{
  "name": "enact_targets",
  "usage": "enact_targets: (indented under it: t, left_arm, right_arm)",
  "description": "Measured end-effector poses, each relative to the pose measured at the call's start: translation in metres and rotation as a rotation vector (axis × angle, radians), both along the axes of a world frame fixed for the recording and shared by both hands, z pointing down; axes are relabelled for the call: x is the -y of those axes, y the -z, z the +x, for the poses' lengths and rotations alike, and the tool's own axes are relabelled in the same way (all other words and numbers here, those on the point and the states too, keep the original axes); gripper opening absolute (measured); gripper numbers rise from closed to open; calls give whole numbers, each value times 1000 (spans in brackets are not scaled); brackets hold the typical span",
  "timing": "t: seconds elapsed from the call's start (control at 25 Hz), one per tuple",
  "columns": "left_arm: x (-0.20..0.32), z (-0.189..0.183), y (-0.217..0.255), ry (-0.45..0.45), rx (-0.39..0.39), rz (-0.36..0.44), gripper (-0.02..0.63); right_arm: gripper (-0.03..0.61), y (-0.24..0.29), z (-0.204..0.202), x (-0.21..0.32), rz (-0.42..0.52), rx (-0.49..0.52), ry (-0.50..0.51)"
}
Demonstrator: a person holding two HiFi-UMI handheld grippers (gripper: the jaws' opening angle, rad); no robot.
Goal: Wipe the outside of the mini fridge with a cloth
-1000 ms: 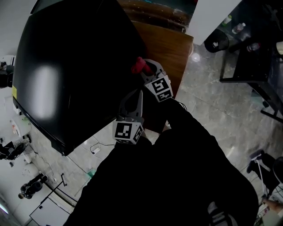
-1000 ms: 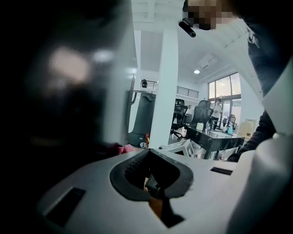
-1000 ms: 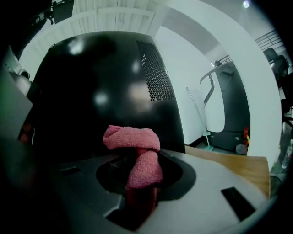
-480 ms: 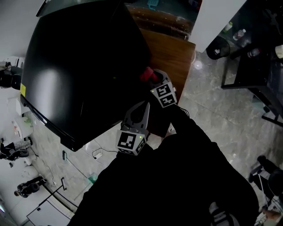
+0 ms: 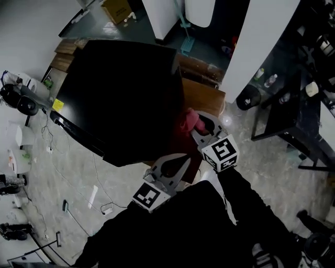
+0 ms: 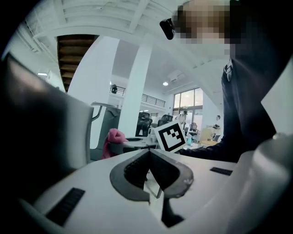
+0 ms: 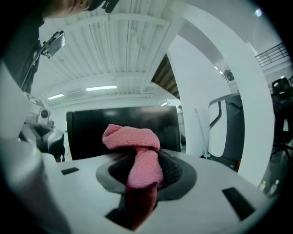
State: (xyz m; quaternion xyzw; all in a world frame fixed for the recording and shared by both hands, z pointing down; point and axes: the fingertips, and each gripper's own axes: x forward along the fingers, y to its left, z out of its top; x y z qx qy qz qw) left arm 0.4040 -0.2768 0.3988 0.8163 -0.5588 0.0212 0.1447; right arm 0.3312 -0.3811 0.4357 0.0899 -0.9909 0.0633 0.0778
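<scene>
The mini fridge (image 5: 120, 94) fills the left and middle of the head view. It is a black box standing upright with its flat top turned toward the camera, and its long sides run from lower left to upper right. No door gap shows from here, so nothing of its inside can be seen. Behind it, at the top edge of the picture, a cardboard box (image 5: 118, 9) sits on the floor, too small to tell what it holds.

Below the fridge's near corner, the left gripper (image 5: 180, 159) points up and to the right, toward the fridge's right side. In its own view the left gripper (image 6: 149, 153) has its two ribbed pads (image 6: 135, 169) pressed together with nothing between them, and the tips touch nothing.

Just right of that, the pink cloth (image 5: 186, 120) lies against the fridge's right side, though whether it actually touches the black wall cannot be told. The right gripper (image 5: 194, 125) points up and to the left with its jaws clamped on the cloth. In the right gripper view the cloth (image 7: 132, 139) is bunched. One fold lies crosswise over the tips, and a strip runs lengthwise down between the jaws of the right gripper (image 7: 137, 160). The fridge (image 7: 91, 132) stands broad and dark straight ahead.

Right of the fridge, a brown wooden top (image 5: 201, 97) juts out beside it.
</scene>
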Motion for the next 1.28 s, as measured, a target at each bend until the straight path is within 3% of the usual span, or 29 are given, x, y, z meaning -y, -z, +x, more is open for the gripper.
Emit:
enact_targets:
  t: [0.24,0.52,0.68,0.88,1.16,1.28]
  left_arm:
    - [-26,6,114,-84,0,106,3]
    - [-46,-71,215,-20,111,152,3]
    - [-46,-143,245,-24,121,205,3]
    - [-42,-221,258,-70,153,237,3]
    - [-18,-261,243,-111,138,197,3]
    - [-21,-269,234,-142,119,192,3]
  right_arm:
    - [130,147,-15,-12,127,121,76]
    - [132,207,-97,-2,296,-87,127]
    - [132,202,-150,16,343,-320,115]
    - [132,195,-215,37,238,-526,148]
    - [130,149,-240,93,222,-784,63]
    - [121,135,-238,98,187,-806,33]
